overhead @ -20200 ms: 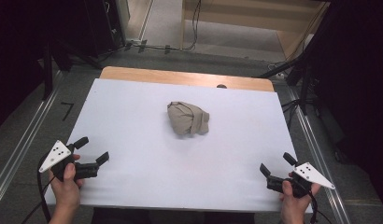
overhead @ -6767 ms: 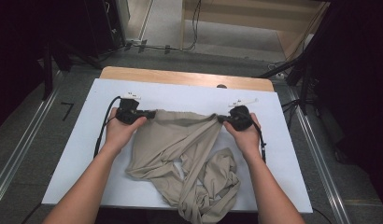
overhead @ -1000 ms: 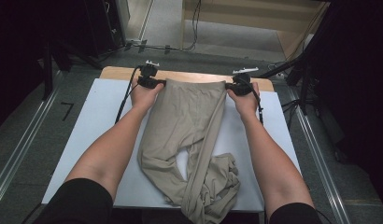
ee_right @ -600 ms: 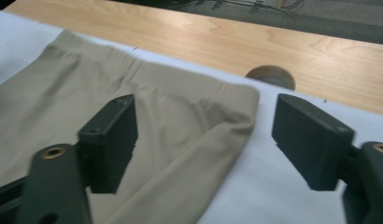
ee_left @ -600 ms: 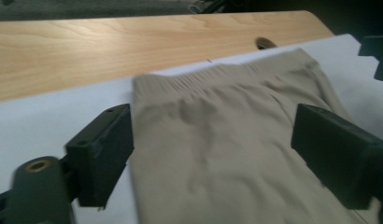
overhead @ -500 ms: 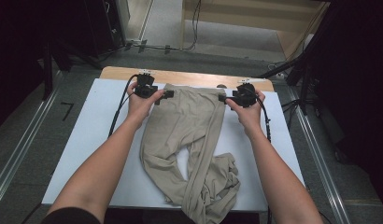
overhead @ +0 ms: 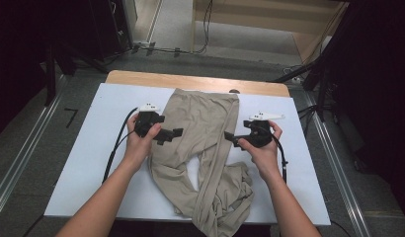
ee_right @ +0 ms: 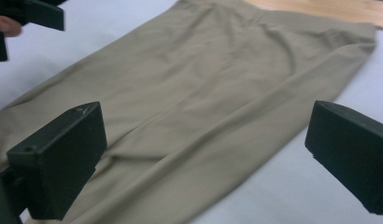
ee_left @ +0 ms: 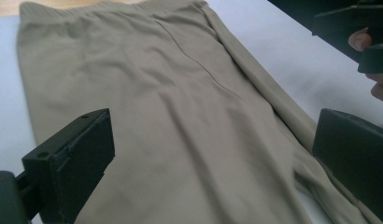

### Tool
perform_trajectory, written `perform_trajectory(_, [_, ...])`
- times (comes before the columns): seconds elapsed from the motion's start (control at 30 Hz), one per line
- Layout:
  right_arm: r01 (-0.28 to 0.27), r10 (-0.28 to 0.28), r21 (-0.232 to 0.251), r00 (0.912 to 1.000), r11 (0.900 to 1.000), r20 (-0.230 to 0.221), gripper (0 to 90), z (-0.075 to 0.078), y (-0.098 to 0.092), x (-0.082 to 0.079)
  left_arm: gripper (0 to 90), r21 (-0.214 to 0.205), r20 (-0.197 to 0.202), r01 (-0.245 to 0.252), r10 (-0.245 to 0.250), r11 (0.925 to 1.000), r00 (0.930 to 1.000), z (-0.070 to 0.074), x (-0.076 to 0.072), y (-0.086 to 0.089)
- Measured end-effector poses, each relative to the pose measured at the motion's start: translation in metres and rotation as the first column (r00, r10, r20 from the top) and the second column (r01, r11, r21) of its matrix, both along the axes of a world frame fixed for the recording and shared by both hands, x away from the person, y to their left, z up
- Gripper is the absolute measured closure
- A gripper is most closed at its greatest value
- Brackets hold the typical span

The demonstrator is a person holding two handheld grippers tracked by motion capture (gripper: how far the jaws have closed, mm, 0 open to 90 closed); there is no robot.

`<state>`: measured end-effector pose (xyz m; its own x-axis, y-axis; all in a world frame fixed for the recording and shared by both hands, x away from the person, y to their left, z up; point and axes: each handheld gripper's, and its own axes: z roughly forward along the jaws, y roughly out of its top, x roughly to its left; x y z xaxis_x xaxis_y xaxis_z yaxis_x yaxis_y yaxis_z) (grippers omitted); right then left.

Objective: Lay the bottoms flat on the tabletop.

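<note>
Beige trousers lie flat on the white table cover, waistband at the far edge and lower legs bunched at the near edge. My left gripper hovers over the trousers' left side at thigh height. Its jaws have just been opening and stand wide. In the left gripper view the fabric lies below the left gripper, unpinched. My right gripper is at the trousers' right edge. Its jaws have also just been opening, and in the right gripper view the cloth lies loose beneath the right gripper.
A strip of wooden tabletop shows beyond the white cover. Black cables trail from both grippers across the cover. Metal rails run along the floor on both sides. The bunched trouser cuffs hang at the near edge.
Both grippers have let go of the waistband, opened, and pulled back toward the person to mid-thigh. The trousers stay spread with the waistband at the far edge.
</note>
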<state>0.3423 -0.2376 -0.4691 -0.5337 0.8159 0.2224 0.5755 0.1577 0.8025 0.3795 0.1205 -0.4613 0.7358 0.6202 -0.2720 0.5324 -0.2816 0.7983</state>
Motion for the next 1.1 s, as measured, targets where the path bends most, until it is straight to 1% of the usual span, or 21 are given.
perform_trajectory(0.07, [-0.023,0.023,0.004,0.9997,0.9997,0.005,0.0,-0.001,0.006,-0.016,0.0,0.0,0.009,0.014,-0.014,0.9999,0.9999,-0.002,-0.016,0.003])
perform_trajectory(0.17, [-0.047,0.047,-0.03,0.9987,0.9985,0.019,0.0,-0.005,0.015,-0.039,0.0,0.018,0.022,0.031,-0.032,0.9994,0.9993,-0.006,-0.038,0.006])
perform_trajectory(0.23, [-0.057,0.057,-0.039,0.9982,0.9976,0.017,0.0,-0.007,0.021,-0.053,0.0,0.003,0.023,0.041,-0.042,0.9991,0.9989,-0.009,-0.051,0.01])
perform_trajectory(0.3, [-0.066,0.067,-0.063,0.9974,0.9958,0.024,0.0,-0.007,0.027,-0.065,0.0,-0.002,0.023,0.045,-0.045,0.999,0.9987,-0.013,-0.063,0.014])
perform_trajectory(0.37, [-0.074,0.076,-0.065,0.9967,0.9951,0.03,0.0,-0.007,0.032,-0.077,0.0,-0.004,0.027,0.047,-0.047,0.9989,0.9985,-0.016,-0.074,0.017])
perform_trajectory(0.43, [-0.077,0.079,-0.062,0.9962,0.9951,0.037,0.0,-0.005,0.037,-0.088,0.0,-0.016,0.026,0.057,-0.057,0.9983,0.9981,-0.017,-0.086,0.021])
perform_trajectory(0.5, [-0.079,0.082,-0.063,0.9955,0.9949,0.047,4.3,-0.003,0.043,-0.1,0.0,-0.024,0.029,0.055,-0.054,0.9982,0.9981,-0.019,-0.097,0.025])
perform_trajectory(0.53, [-0.084,0.088,-0.066,0.9945,0.9943,0.057,4.4,-0.003,0.045,-0.106,0.0,-0.032,0.031,0.059,-0.058,0.9978,0.9979,-0.019,-0.103,0.027])
perform_trajectory(0.6, [-0.098,0.102,-0.057,0.9928,0.9935,0.064,7.1,-0.002,0.05,-0.117,0.0,-0.03,0.035,0.066,-0.065,0.9973,0.9972,-0.021,-0.113,0.031])
perform_trajectory(0.63, [-0.104,0.108,-0.067,0.9924,0.9923,0.058,9.5,-0.002,0.054,-0.122,0.0,-0.036,0.034,0.07,-0.069,0.9969,0.997,-0.021,-0.117,0.033])
perform_trajectory(0.67, [-0.112,0.118,-0.089,0.9913,0.9897,0.058,12.2,-0.001,0.056,-0.126,0.0,-0.052,0.031,0.072,-0.071,0.996,0.997,-0.022,-0.121,0.036])
perform_trajectory(0.7, [-0.109,0.116,-0.095,0.9913,0.9895,0.063,13.3,0.001,0.058,-0.13,0.0,-0.061,0.028,0.071,-0.069,0.9956,0.9972,-0.023,-0.124,0.038])
perform_trajectory(0.73, [-0.112,0.118,-0.089,0.9914,0.9897,0.058,15.0,0.002,0.06,-0.134,0.0,-0.049,0.026,0.074,-0.073,0.9961,0.997,-0.024,-0.127,0.038])
perform_trajectory(0.77, [-0.119,0.124,-0.087,0.991,0.9891,0.052,19.0,0.002,0.062,-0.137,0.0,-0.036,0.027,0.081,-0.08,0.9961,0.9965,-0.024,-0.13,0.039])
perform_trajectory(0.8, [-0.121,0.126,-0.094,0.9909,0.9882,0.048,21.5,0.001,0.065,-0.141,0.0,-0.029,0.026,0.083,-0.082,0.9962,0.9963,-0.025,-0.132,0.039])
perform_trajectory(0.83, [-0.125,0.13,-0.106,0.9908,0.9865,0.038,22.6,0.0,0.069,-0.145,0.0,-0.024,0.024,0.083,-0.082,0.9963,0.9963,-0.027,-0.135,0.038])
perform_trajectory(0.87, [-0.135,0.139,-0.118,0.9901,0.9838,0.025,23.3,-0.003,0.073,-0.148,0.0,-0.007,0.017,0.082,-0.082,0.9966,0.9965,-0.029,-0.137,0.037])
perform_trajectory(0.93, [-0.144,0.147,-0.15,0.9891,0.9781,0.006,24.1,-0.009,0.08,-0.154,0.8,0.008,-0.006,0.092,-0.092,0.9957,0.9958,-0.034,-0.141,0.034])
perform_trajectory(1.0, [-0.157,0.156,-0.163,0.9875,0.974,-0.021,24.0,-0.016,0.084,-0.158,5.0,0.029,-0.019,0.08,-0.08,0.9963,0.9966,-0.037,-0.145,0.032])
perform_trajectory(1.03, [-0.158,0.154,-0.179,0.9875,0.9711,-0.033,24.4,-0.02,0.086,-0.16,7.0,0.04,-0.025,0.076,-0.075,0.9963,0.9969,-0.038,-0.147,0.031])
perform_trajectory(1.1, [-0.145,0.137,-0.242,0.9893,0.9595,-0.051,28.4,-0.028,0.088,-0.162,11.7,0.054,-0.027,0.067,-0.066,0.9963,0.9975,-0.04,-0.148,0.029])
